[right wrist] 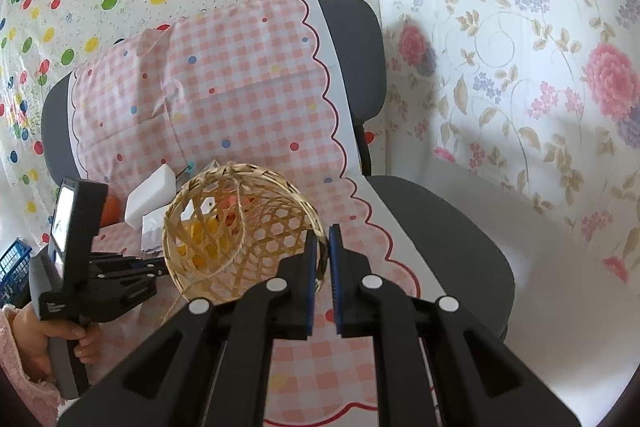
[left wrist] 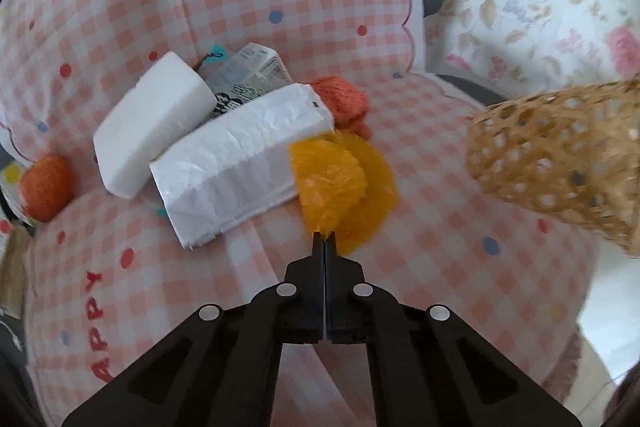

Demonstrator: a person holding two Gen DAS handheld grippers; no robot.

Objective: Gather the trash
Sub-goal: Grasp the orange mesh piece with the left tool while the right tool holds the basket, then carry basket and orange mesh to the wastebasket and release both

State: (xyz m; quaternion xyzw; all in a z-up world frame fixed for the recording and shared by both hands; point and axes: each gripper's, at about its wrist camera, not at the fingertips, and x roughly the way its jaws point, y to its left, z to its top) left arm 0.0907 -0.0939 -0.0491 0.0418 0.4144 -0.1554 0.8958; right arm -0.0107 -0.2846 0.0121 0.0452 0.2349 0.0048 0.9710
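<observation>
A crumpled yellow wrapper (left wrist: 336, 183) lies on the pink checked cloth (left wrist: 420, 155) covering a chair seat, pinched at its near edge by the left gripper (left wrist: 324, 241), jaws clenched together. Beside it sit a white packet (left wrist: 240, 163) and a white block (left wrist: 152, 123). The right gripper (right wrist: 323, 247) clamps the rim of a woven basket (right wrist: 240, 227), tipped sideways with its mouth toward the camera.

basket (right wrist: 240, 227): woven bamboo strips, open lattice, matt. yellow trash (left wrist: 336, 187): crinkled, slightly glossy plastic wrap; white packet (left wrist: 240, 163): creased, faintly shiny film. chair cover (left wrist: 280, 7): smooth checked cloth.
</observation>
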